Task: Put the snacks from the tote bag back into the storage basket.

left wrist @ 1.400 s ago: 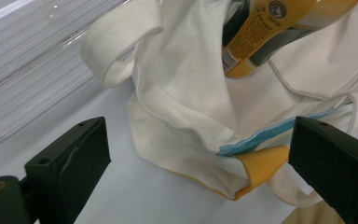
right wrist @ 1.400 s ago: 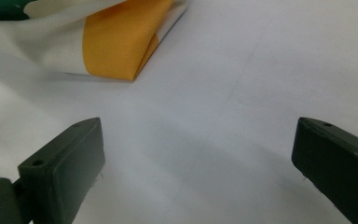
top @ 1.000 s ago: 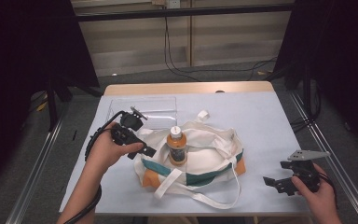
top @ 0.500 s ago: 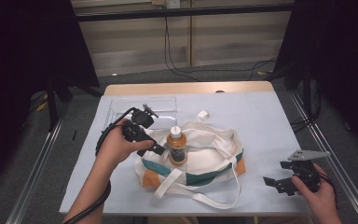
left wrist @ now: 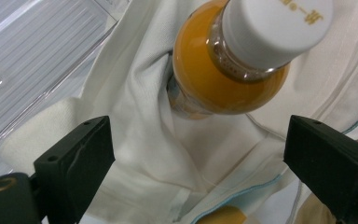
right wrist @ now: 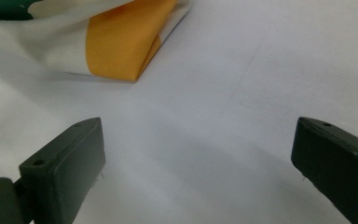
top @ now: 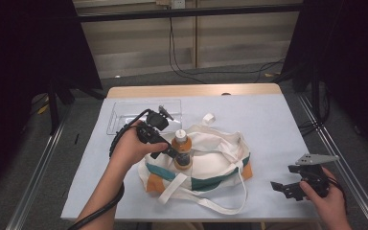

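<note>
An orange drink bottle [top: 182, 148] with a white cap stands upright in the mouth of a white tote bag [top: 218, 160] trimmed in green and orange, at the middle of the table. My left gripper [top: 176, 156] reaches in from the left and sits right at the bottle's lower part. In the left gripper view the bottle [left wrist: 228, 70] looms just ahead of the gripper [left wrist: 200, 163]. Its jaws have just been closing a little but stand wide, with bag cloth [left wrist: 135, 116] between them and neither pad on the bottle. My right gripper [top: 285, 189] rests open at the front right, over bare table [right wrist: 196, 163].
A clear plastic tray [top: 124, 115] lies behind the left hand, at the back left of the pale blue table [top: 268, 120]. The bag's long white straps [top: 220, 203] trail toward the front edge. An orange bag corner [right wrist: 126, 42] lies beyond the right gripper.
The left hand has carried its gripper to the right, from beside the bag up to the bottle. The right hand has kept still.
</note>
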A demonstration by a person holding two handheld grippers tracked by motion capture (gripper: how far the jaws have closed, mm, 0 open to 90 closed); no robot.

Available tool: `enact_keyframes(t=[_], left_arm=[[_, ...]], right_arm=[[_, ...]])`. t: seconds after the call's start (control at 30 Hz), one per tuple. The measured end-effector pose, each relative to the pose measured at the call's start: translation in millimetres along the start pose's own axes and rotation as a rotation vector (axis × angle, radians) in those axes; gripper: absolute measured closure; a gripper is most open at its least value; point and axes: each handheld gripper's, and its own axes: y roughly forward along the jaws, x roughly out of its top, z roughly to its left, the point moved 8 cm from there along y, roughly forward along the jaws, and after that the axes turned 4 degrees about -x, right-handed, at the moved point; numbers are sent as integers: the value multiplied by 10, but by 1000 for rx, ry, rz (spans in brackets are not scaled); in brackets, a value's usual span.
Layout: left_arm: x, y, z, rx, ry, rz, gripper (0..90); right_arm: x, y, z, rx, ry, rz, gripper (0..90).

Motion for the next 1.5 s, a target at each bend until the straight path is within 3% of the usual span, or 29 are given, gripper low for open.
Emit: enact_keyframes(t=[0.67,1.03,1.5], left_arm=[[124,168,-63,-19,42,27,124],[213,237,-106,-12,65,14,169],[260,375,-119,-12,57,28,198]], right_arm=[[-1,-1,3,5,-9,3,27],[1,-2,-2,4,-4,0,27],[-2,-11,-8,4,-2,2,27]])
